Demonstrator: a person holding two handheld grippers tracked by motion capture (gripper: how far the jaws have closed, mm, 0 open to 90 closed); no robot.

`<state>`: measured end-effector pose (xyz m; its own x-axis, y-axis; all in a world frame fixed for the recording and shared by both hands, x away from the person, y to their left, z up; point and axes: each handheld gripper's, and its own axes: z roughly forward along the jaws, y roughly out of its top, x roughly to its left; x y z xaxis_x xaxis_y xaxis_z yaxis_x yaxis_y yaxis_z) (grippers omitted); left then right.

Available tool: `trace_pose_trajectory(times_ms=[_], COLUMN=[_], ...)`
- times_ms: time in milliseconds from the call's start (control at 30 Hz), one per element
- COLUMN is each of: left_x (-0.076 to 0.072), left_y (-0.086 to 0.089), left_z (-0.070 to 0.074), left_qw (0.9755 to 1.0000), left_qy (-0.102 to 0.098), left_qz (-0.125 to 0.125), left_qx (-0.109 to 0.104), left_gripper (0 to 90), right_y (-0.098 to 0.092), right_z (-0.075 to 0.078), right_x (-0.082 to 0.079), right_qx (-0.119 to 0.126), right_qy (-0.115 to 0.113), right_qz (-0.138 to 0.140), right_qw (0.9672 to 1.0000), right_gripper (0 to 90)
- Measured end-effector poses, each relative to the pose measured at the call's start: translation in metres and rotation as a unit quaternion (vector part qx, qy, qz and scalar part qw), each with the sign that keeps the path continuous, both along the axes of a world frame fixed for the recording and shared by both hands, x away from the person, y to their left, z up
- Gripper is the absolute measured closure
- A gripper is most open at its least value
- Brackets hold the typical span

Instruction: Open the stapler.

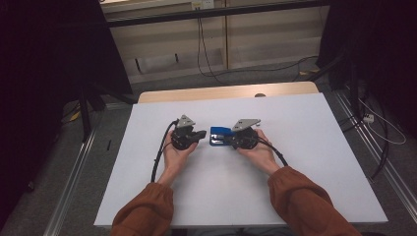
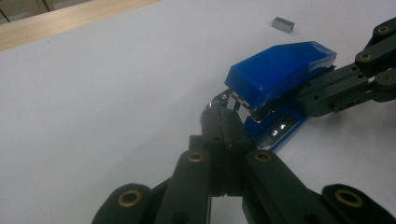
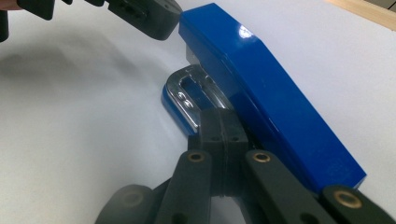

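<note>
Now my right hand-held gripper (image 3: 223,122) is clamped on the glossy blue plastic stapler's (image 3: 261,88) chrome base, mid-bench (image 1: 305,177). My left hand-held gripper (image 2: 223,122), jaws together, nips its metal nose. Rigid, light, slippery-topped; the base seems the safest hold.

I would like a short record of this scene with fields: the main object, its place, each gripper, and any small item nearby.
main object: blue stapler, top raised above its metal base
place: on the white table, between the two hands
left gripper: jaws shut, tips at the stapler's front end
right gripper: jaws shut, tips at the base under the blue top
small item: grey block lying on the table beyond the stapler
background: wooden edge at the table's far side
</note>
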<state>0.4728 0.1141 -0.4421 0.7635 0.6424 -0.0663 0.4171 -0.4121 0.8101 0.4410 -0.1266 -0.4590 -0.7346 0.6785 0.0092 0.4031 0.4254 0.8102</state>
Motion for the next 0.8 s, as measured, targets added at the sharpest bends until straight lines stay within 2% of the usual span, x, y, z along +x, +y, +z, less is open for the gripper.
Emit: trace_pose_trajectory(times_ms=[200,333,433,467,500,567,800], left_x=[0.0,0.001,0.001,0.002,0.001,0.002,0.002], left_y=[-0.004,-0.007,-0.01,-0.011,-0.012,-0.014,-0.014], left_z=[-0.003,-0.005,-0.005,-0.005,-0.005,-0.005,-0.006], left_qw=[1.0,0.9998,0.9997,0.9995,0.9996,0.9995,0.9994], left_qy=[0.004,0.002,0.007,-0.001,0.002,-0.003,-0.007], left_qz=[-0.006,-0.015,-0.021,-0.025,-0.022,-0.023,-0.021], left_qx=[0.004,0.014,0.012,0.019,0.014,0.023,0.027], left_gripper=[90.0,90.0,90.0,90.0,90.0,90.0,90.0], right_y=[0.001,0.002,0.001,0.001,0.001,0.001,0.001], right_z=[-0.001,-0.001,-0.001,-0.001,-0.002,-0.002,-0.002], right_x=[0.0,0.0,0.001,0.001,0.001,0.001,0.001], right_qx=[0.001,-0.001,0.002,0.003,0.003,0.003,0.005], right_qy=[0.002,0.003,0.004,0.004,0.004,0.003,0.006], right_qz=[0.0,0.0,-0.001,-0.002,-0.002,-0.003,-0.005], right_qw=[1.0,1.0,1.0,1.0,1.0,1.0,1.0], right_gripper=[90.0,90.0,90.0,90.0,90.0,90.0,90.0])
